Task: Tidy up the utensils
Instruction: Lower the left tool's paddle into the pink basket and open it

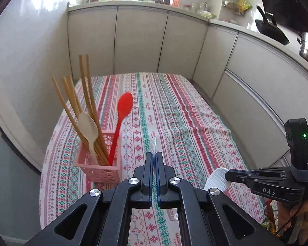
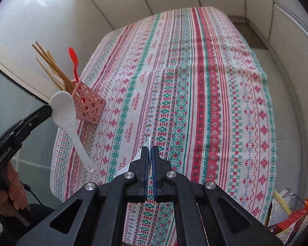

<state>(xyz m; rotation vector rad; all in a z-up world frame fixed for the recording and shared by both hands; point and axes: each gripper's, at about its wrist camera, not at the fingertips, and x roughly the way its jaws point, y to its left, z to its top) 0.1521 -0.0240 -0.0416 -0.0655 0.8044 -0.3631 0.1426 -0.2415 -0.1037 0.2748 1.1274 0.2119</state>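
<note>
L gripper (image 1: 154, 155) has its jaws pinched nearly together on the bowl end of a white rice spoon (image 2: 62, 106). The handle hangs down twd the table, and its holed end is just above the cloth. From the L cam the spoon shows only edge-on, as a thin white sliver past the fingertips.

R gripper (image 2: 150, 150) is also clamped narrow, on a second white spoon (image 1: 216, 179). Its textured bowl sticks out beside the fingertips, and the rest runs back under the L tool, mostly hidden. Both are held in the air over the near part of the table, the R one low on the R side.

The pink basket (image 1: 101, 164) stands upright near the table's L edge, on the striped tablecloth (image 1: 184, 112). Inside it are wooden chopsticks (image 1: 86, 86) leaning L, a beige spoon (image 1: 88, 125) bowl-up against them, and a red spoon (image 1: 123, 106) bowl-up, tilted R. The L gripper's spoon is just beside the basket, not touching it.

White cabinets (image 1: 139, 41) wrap round the far side, w/ a black wok (image 1: 271, 30) on the counter at R.
</note>
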